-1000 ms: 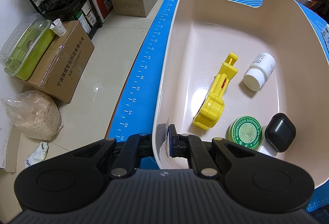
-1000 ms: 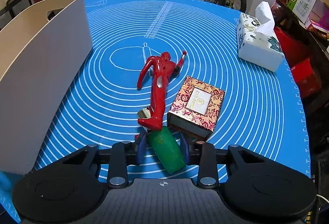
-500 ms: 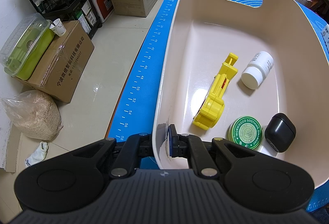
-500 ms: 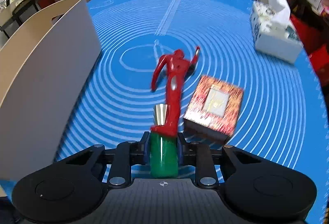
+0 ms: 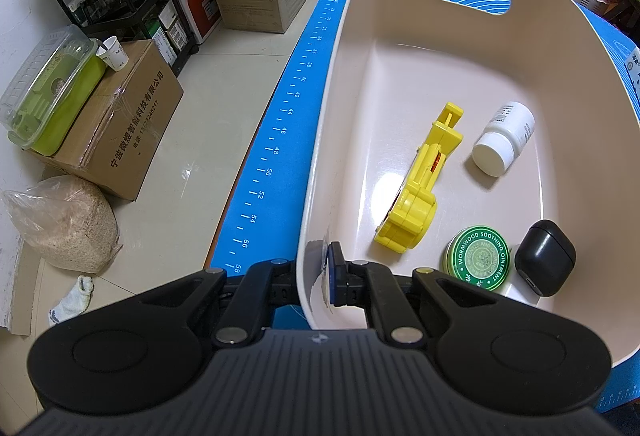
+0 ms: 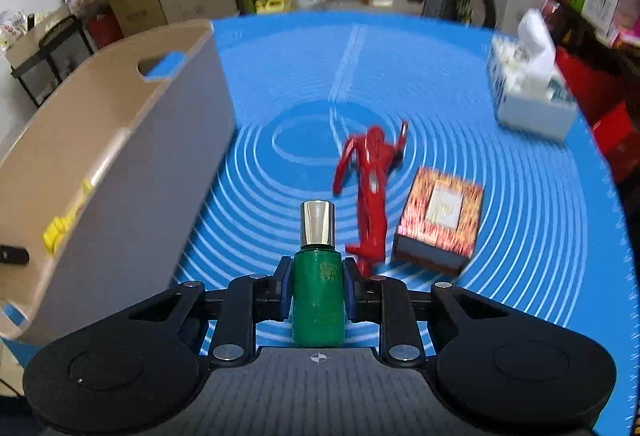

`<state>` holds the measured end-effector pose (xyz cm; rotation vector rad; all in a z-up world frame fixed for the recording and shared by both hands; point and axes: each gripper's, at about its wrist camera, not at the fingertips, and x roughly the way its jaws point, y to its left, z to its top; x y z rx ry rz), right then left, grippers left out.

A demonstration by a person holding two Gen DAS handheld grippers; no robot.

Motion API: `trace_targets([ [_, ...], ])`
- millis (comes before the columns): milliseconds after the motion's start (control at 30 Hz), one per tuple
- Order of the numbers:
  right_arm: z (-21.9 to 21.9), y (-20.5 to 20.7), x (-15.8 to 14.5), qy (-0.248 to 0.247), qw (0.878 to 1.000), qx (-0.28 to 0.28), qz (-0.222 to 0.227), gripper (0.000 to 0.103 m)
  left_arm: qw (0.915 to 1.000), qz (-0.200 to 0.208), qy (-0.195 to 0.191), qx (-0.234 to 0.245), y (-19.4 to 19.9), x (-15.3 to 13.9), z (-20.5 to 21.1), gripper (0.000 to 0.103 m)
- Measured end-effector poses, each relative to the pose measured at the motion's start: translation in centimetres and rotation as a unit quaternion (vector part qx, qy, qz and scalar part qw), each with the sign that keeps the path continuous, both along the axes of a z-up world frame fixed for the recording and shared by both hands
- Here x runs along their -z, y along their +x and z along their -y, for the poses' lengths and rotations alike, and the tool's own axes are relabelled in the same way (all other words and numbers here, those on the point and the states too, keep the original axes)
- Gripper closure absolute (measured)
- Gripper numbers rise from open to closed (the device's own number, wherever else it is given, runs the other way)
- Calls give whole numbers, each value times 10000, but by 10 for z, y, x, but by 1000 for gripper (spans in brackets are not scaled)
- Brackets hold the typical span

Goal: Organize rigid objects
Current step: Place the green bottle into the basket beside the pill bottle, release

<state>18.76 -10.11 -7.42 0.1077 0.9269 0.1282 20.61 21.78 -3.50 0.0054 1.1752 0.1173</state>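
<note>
Bin (image 5: pixel 320 140) holds 4 items; left fingers (image 5: pixel 338 278) clamp rim, right fingers (image 6: pixel 285 286) grip green bottle (image 6: pixel 319 300).

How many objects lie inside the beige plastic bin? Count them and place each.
4. A yellow plastic toy lies mid-floor, a white pill bottle to its right, a round green ointment tin nearer the camera, and a black earbud case beside the tin. The near corner is hidden.
</note>
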Motion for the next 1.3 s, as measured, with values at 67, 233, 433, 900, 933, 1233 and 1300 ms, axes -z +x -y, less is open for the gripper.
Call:
trace_targets([
  [67,-6,0,-15,19,9998,-6,215,69,10000,1,1,1,0,0,0,92],
  [233,-25,3,-51,91,9971,-192,730,69,10000,0,4,2,0,0,0,92],
  [433,-61,13,-77,248,9917,-575,1124,69,10000,1,5,1,0,0,0,92],
  [900,-166,32,-44,-174,9808,-1893,434,69,10000,0,17,7,-1,-1,2,92],
  [933,-170,31,-39,-234,9804,-1922,363,69,10000,0,18,7,-1,-1,2,92],
  [1233,-196,35,-8,-810,9733,-2137,-234,69,10000,0,25,6,-1,0,2,93],
  [1300,-195,34,-9,-895,9704,-2219,-326,69,10000,0,24,5,-1,0,3,93],
])
